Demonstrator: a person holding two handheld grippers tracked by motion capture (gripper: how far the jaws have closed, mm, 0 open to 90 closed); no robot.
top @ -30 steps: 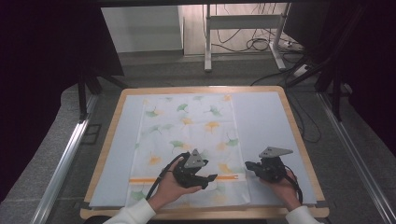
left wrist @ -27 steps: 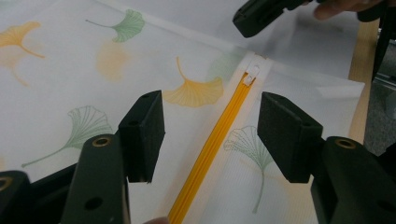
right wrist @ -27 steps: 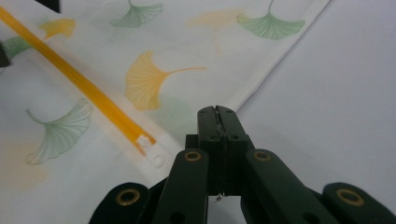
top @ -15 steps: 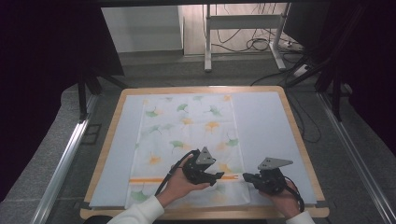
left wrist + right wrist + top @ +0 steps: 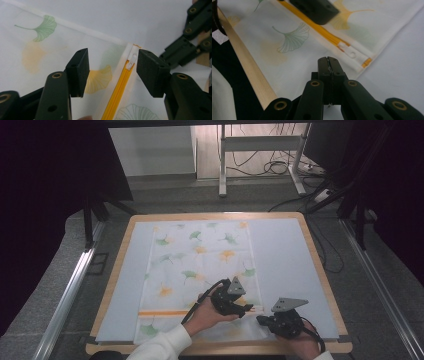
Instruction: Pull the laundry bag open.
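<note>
L gripper (image 5: 246,308) has slid toward the zip pull (image 5: 131,60) at the pouch's (image 5: 200,270) near right corner; fingers spread, just been closing, pull between them, no pinch yet. R gripper (image 5: 261,320) beside that corner, fingers pressed together, empty. Looks like unzip prep.

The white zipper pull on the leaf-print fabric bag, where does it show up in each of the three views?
High view: the zipper pull lies low and right of centre, at the right end of the orange zipper.
Left gripper view: upper right of centre, between the open jaws.
Right gripper view: right of centre, just beyond the shut jaws.
Shared landmark: the orange zipper, ending at the pull.
</note>
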